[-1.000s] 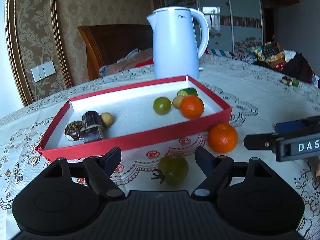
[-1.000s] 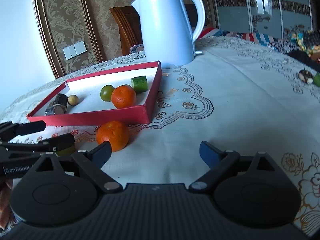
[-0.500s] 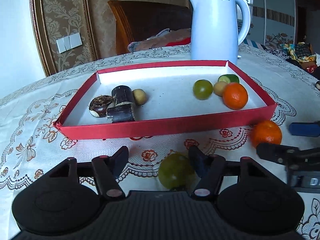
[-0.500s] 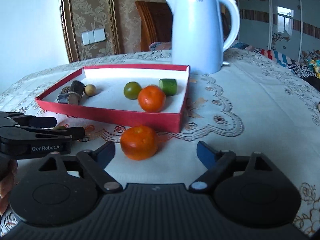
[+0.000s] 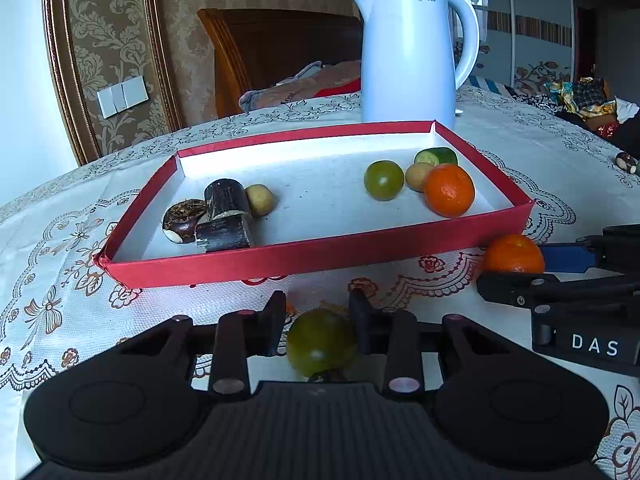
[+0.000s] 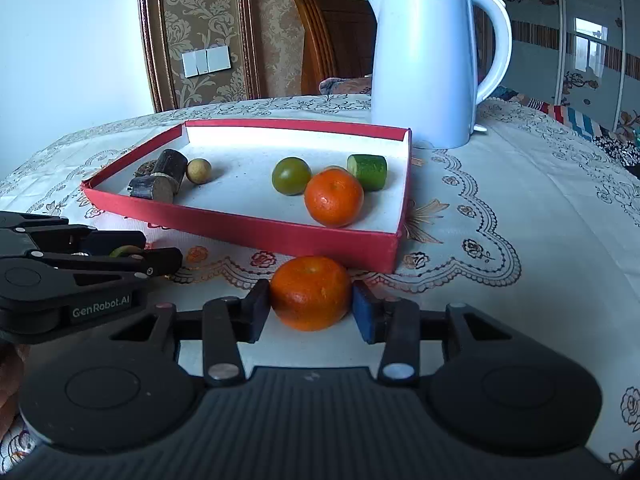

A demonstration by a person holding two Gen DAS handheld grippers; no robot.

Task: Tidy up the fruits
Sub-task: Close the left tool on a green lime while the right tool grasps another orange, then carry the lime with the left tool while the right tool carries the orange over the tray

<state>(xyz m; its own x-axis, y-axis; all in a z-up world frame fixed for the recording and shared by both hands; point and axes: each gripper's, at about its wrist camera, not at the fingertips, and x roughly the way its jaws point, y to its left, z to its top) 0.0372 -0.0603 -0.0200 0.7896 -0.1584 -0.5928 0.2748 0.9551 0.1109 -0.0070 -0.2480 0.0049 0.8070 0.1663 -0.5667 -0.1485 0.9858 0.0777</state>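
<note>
**Both tongs close in on the last two fruits outside the tray**

A second ago both tongs stood wide, each with a fruit loose in the gap. Now the gaps have narrowed sharply and the jaws are closing.

The right tongs [image 6: 311, 307] have the orange [image 6: 311, 293] squarely between them. Both pads sit against its sides, so it looks gripped, though it rests on the tablecloth [image 6: 520, 208] just in front of the near wall of the red tray [image 6: 248, 232].

The left tongs [image 5: 318, 316] bracket the green tomato [image 5: 321, 342]. The right-hand pad touches it; a sliver of gap shows on the other side, so I judge this grip not quite made. The tomato also lies on the cloth, near the tray's front wall.

In the tray lie another orange [image 6: 334, 198], a green tomato [image 6: 291, 176], a cucumber piece [image 6: 367, 172], a small tan fruit [image 6: 199, 171] and dark cane pieces [image 6: 162, 182]. A white kettle [image 6: 428, 64] stands behind it.

For the task, this means both pickups are nearly done. What remains is lifting each fruit over the wall; the round, smooth tomato could slip if raised before the grip is complete.
</note>
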